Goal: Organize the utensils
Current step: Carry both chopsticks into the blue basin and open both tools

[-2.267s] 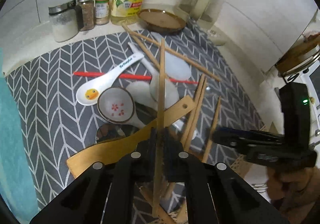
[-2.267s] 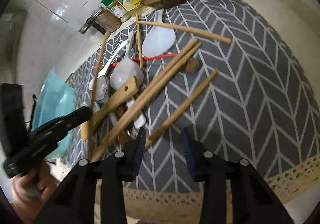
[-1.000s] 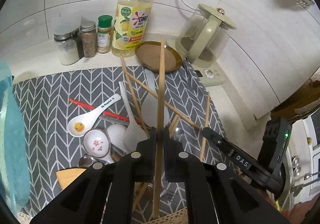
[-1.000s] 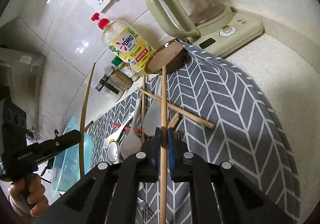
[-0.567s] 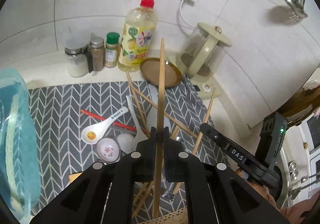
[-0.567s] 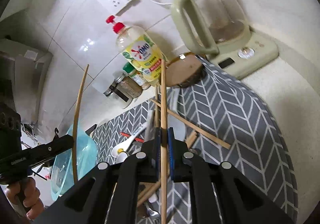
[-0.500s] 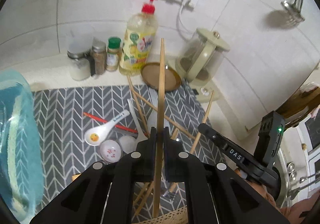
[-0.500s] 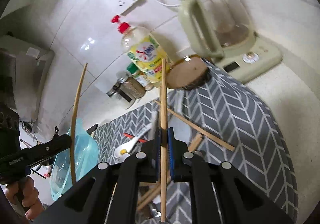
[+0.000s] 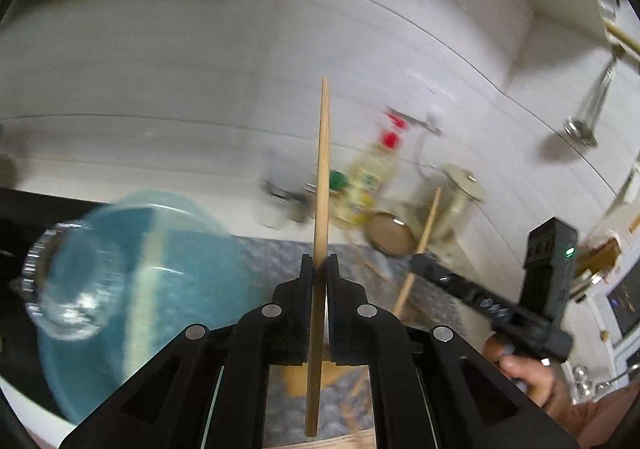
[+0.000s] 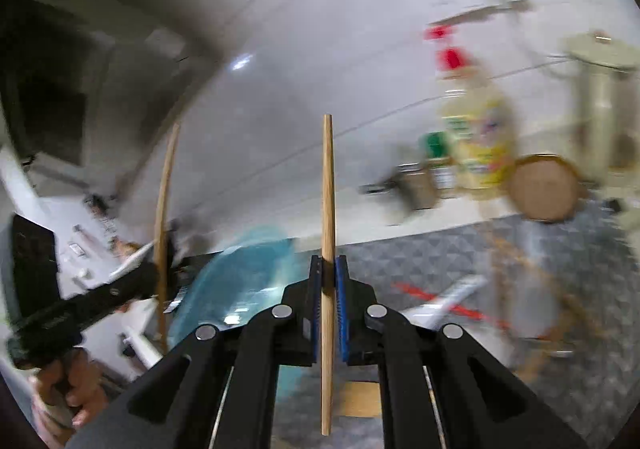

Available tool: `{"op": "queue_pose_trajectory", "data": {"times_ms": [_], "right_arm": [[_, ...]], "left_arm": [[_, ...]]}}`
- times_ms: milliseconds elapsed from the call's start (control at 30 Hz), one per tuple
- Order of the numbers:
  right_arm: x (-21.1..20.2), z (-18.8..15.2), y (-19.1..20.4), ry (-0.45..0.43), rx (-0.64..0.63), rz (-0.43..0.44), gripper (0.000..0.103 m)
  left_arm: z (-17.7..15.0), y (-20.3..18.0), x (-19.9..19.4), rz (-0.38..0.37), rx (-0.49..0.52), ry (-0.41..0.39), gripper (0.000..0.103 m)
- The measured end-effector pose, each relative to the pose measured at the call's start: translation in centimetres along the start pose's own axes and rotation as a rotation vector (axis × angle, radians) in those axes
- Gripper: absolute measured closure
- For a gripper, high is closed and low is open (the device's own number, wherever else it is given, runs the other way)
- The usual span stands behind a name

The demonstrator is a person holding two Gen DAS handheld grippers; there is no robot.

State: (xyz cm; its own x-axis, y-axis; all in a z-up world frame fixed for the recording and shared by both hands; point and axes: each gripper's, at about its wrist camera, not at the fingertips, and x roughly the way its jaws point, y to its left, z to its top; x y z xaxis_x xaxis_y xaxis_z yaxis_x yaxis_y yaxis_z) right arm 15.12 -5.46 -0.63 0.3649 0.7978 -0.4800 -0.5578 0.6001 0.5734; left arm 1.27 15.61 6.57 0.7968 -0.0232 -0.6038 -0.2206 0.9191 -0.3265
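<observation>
My left gripper (image 9: 319, 269) is shut on a wooden chopstick (image 9: 322, 177) that stands upright between its fingers, high above the counter. My right gripper (image 10: 328, 269) is shut on a second wooden chopstick (image 10: 328, 201), also upright. Each gripper shows in the other's view, the right one (image 9: 420, 261) and the left one (image 10: 160, 269), each with its chopstick. Both views are blurred by motion. More chopsticks, a white spoon (image 10: 452, 297) and a red stick (image 10: 424, 297) lie on the grey chevron mat (image 10: 400, 261).
A blue translucent bowl (image 9: 180, 273) with a clear glass (image 9: 64, 289) in front of it sits at the left. A dish-soap bottle (image 10: 476, 137), spice jars (image 10: 432, 165), a round wooden lid (image 10: 544, 189) and a kettle (image 10: 604, 101) stand along the tiled wall.
Both grippers have risen and swung left with their chopsticks still gripped. The blue bowl now fills the lower left, and the mat and utensils have slid to the right.
</observation>
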Motion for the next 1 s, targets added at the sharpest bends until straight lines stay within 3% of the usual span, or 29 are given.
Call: {"op": "queue_pose_trajectory", "data": {"times_ms": [100,200,300,467,633,767,867,900,933,1000], "right_arm": [[2.2,0.7,4.3,0.04,0.012,0.116,0.096],[5.2,0.2,8.0,0.119,0.022,0.184,0.096],[10.2,-2.0,10.1,0.243,0.009,0.142,0.096],[18.1,-6.1,10.7,0.435,-0.002,-0.007,0.095],[22.6,-7.0,11.2,0.516,-0.062,-0.134,0.094],[24.9,-7.0,9.9,0.607,-0.031,-0.184,0.093],[25.0,-6.7,9.6,0.607,-0.009,-0.162,0.093],[24.6,-6.2,9.6,0.588,-0.013,-0.154,0.09],[24.5,-5.8,9.9,0.579,-0.026,-0.148,0.077],[23.8,-4.9,10.2,0.555,-0.055,-0.143,0.07]], "left_arm": [[0.3,4.3,-1.8,0.079,0.025,0.0,0.096],[-0.6,8.1,-0.7,0.122,0.036,0.072,0.096],[-2.6,11.8,2.4,0.138,-0.01,0.17,0.096],[-5.2,14.8,6.6,0.168,-0.036,0.293,0.096],[-5.9,16.4,8.3,0.181,-0.058,0.333,0.095],[-6.4,16.9,8.7,0.19,-0.062,0.343,0.094],[-6.7,17.0,8.3,0.19,-0.081,0.335,0.094],[-6.7,16.7,7.9,0.19,-0.074,0.323,0.088],[-6.6,16.4,7.7,0.193,-0.068,0.316,0.084],[-6.0,15.4,7.0,0.197,-0.056,0.292,0.077]]}}
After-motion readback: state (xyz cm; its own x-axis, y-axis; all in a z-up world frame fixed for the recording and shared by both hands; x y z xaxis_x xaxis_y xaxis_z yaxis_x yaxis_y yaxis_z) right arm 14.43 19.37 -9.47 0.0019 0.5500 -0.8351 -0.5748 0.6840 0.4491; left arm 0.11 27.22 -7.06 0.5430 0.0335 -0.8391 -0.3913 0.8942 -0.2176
